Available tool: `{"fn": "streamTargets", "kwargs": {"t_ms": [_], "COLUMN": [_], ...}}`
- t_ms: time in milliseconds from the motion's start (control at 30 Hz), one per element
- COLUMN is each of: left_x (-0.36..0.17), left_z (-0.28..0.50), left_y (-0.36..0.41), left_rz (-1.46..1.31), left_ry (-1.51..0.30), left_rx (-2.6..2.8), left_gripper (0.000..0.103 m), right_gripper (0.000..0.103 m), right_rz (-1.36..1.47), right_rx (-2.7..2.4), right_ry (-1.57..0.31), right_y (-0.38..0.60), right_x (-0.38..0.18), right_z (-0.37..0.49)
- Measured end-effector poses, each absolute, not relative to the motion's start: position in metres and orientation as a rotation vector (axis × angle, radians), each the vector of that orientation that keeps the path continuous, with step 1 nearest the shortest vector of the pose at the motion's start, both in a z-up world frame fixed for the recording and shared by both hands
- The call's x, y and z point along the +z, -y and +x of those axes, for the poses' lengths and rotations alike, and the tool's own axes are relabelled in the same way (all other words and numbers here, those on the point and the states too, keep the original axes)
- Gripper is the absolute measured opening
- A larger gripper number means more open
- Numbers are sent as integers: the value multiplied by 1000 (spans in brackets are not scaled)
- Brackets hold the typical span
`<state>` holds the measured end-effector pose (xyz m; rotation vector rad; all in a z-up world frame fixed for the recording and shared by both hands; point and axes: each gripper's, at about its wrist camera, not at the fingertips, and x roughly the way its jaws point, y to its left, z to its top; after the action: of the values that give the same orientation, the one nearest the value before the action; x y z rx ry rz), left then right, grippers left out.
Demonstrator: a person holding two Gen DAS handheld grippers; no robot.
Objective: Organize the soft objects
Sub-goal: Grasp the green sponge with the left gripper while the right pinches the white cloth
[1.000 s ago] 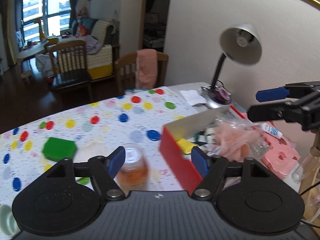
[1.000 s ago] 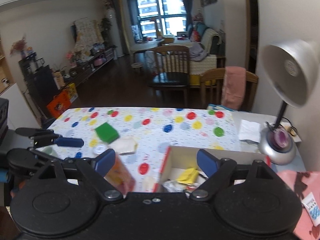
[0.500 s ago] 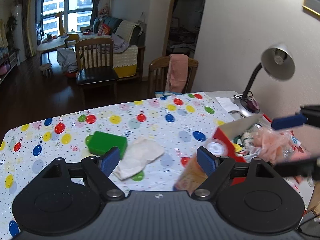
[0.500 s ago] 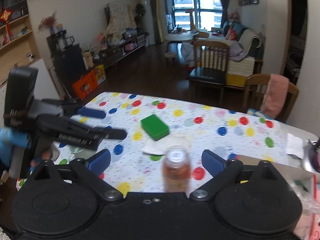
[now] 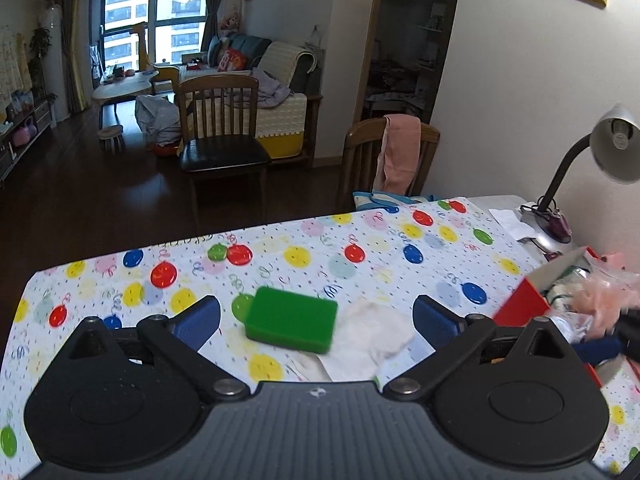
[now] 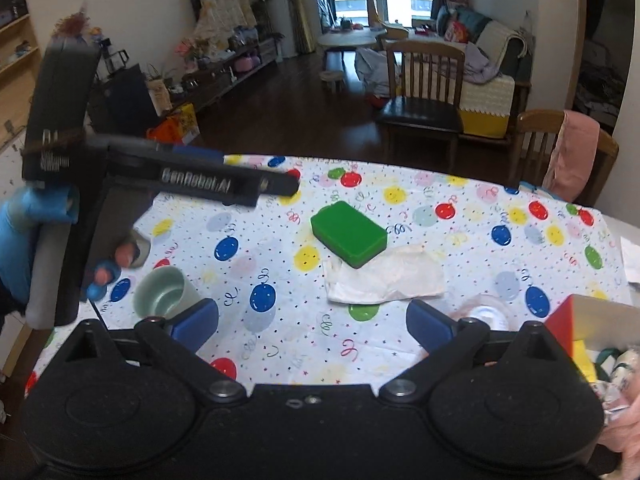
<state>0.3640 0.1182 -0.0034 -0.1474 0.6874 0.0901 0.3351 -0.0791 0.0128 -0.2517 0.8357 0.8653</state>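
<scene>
A green sponge lies on the balloon-print tablecloth, its near corner on a crumpled white cloth. My left gripper hovers just short of them, its jaws opening, nothing touching the blue pads. In the right wrist view the sponge and cloth lie ahead of my right gripper, which stands open and empty. The left gripper reaches in from the left there, held by a blue-gloved hand.
A red-sided box full of items, with a pink bag, stands at the right. A blurred bottle stands beside the box. A pale green cup sits near left. A desk lamp and chairs stand beyond the table.
Both grippers have swung left, away from the box and bottle, over to the sponge and cloth. The left jaws have spread wider. The bottle has left the left wrist view.
</scene>
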Motion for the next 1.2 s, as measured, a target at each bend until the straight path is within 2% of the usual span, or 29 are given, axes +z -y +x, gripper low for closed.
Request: {"fn": "streamTargets", "kwargs": {"t_ms": [333, 600, 1000, 1200], "left_x": [-40, -88, -133, -157], "left_z": [435, 493, 540, 551], "left_y": [-152, -163, -180, -183], "left_rz": [-226, -299, -674, -753], "left_ry": [-802, -1009, -1135, -1158], "left_rx": [88, 132, 369, 479], "left_gripper": [103, 103, 103, 103], "right_gripper": [100, 99, 97, 97], "right_rz": [-245, -228, -210, -211], "right_rx": [748, 643, 534, 520], "right_ry": [-893, -940, -994, -1004], "right_y": [24, 0, -10, -15], "right_x": [-40, -80, -122, -136], "right_z": [364, 393, 427, 438]}}
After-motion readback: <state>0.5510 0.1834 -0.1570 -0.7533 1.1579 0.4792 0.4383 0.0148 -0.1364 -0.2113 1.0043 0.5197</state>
